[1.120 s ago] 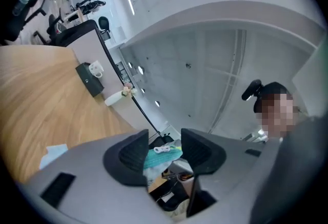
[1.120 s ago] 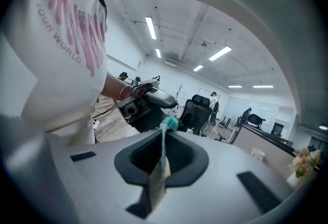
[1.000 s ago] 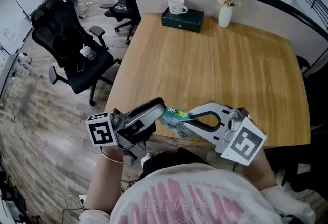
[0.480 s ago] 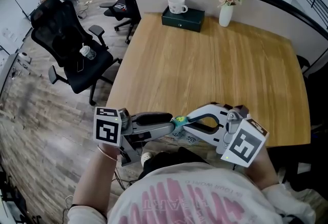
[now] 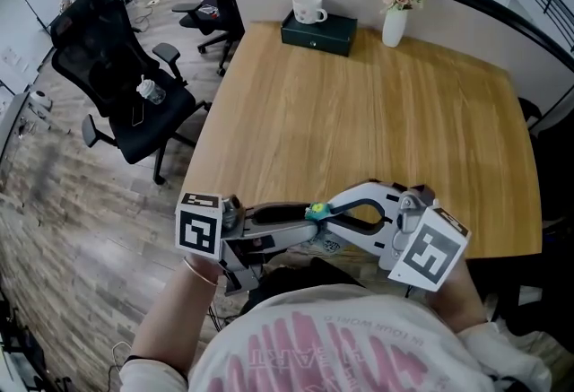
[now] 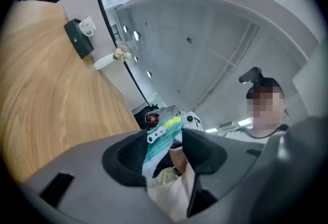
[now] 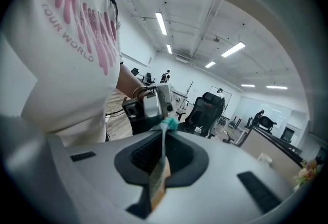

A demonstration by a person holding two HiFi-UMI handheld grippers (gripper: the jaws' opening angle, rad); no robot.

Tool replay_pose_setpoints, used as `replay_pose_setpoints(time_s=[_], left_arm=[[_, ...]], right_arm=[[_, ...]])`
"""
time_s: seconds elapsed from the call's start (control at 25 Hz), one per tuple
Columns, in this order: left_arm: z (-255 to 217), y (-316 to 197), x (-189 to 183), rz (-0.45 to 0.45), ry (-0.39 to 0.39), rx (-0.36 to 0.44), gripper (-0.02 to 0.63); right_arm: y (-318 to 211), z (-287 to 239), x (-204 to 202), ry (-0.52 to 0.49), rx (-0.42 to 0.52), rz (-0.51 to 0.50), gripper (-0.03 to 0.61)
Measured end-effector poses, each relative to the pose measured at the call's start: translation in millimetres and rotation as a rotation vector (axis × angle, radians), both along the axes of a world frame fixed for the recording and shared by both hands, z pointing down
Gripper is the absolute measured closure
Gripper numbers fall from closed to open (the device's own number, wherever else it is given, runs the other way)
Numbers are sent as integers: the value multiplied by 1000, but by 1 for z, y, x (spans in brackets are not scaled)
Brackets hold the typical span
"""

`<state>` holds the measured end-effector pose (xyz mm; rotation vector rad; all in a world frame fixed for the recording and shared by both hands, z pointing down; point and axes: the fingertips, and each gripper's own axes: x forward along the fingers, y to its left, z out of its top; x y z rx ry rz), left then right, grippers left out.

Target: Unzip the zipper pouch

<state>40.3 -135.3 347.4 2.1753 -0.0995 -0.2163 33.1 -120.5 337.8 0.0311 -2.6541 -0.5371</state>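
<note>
Teal fabric pouch (image 7: 158, 176), seemingly thin, pinched flat in right gripper (image 7: 164, 138).

far ahead of the right gripper (image 5: 321, 213), on the wooden table (image 5: 377, 130), a white mug (image 5: 309, 10) sits on a dark box (image 5: 319, 33) beside 1 flower vase (image 5: 394, 27). a black office chair (image 5: 117, 76) stands far left.

Pouch (image 6: 157, 142) teal; box (image 5: 318, 32) dark green; mug (image 5: 309, 10) white.

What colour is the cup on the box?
The cup is white; head view shows it best.
</note>
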Motion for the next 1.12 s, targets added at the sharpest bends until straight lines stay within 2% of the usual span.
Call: replay_pose_setpoints(time_s=[0.24,0.4,0.52,0.6,0.8,0.96,1.12], left_arm=[[-11,-6,2,-77,-29,92,401],[-13,-10,-1,-127,-64,168,431],[-18,-8,-1,-129,-68,214,457],[-19,-4,1,-127,-106,269,463],[-23,-6,5,-162,-190,396,487],[-21,-8,5,-196,-242,454,503],[-21,-8,3,-205,-255,489,539]], right_arm=[[-5,-4,8,-28,-29,24,575],[-11,5,19,-3,-46,61,575],[-15,2,24,-23,-61,84,574],[-16,1,26,-35,-65,98,574],[-22,-9,25,-121,-93,131,574],[-27,-11,25,-151,-94,158,574],[-31,-18,23,-224,-122,177,574]])
